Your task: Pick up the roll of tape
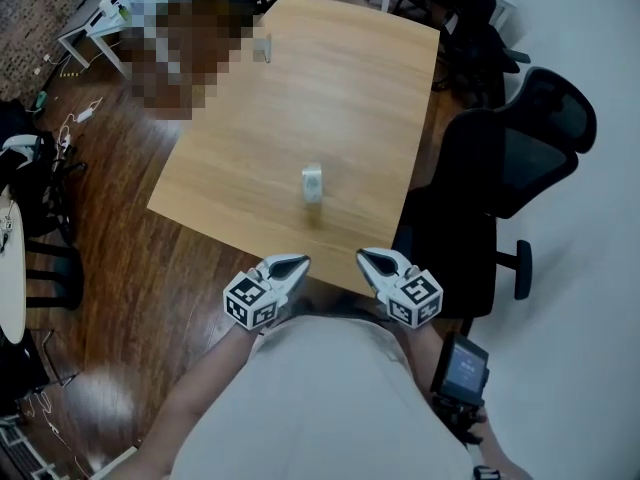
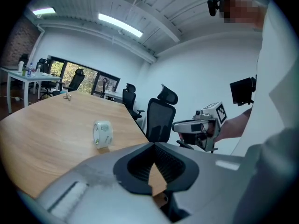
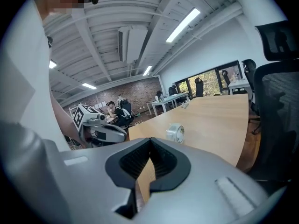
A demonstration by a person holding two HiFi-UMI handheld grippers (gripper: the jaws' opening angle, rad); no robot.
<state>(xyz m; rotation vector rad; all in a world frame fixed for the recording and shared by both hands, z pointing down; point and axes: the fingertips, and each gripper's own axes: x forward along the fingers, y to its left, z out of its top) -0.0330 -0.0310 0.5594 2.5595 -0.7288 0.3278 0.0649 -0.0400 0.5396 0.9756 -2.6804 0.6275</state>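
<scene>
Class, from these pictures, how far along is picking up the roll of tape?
Done: nothing yet. The whitish roll of tape stands untouched on the light wooden table. In hand: the left tool and right tool hover at the table's near edge, both shut and empty. To do: reach the roll, open, grip, lift.

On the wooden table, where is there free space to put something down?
Nearly the whole table is bare: the wide stretch between the roll of tape and the small object at the far end, and both sides of the roll. It is crowded only beside the office chair.
</scene>
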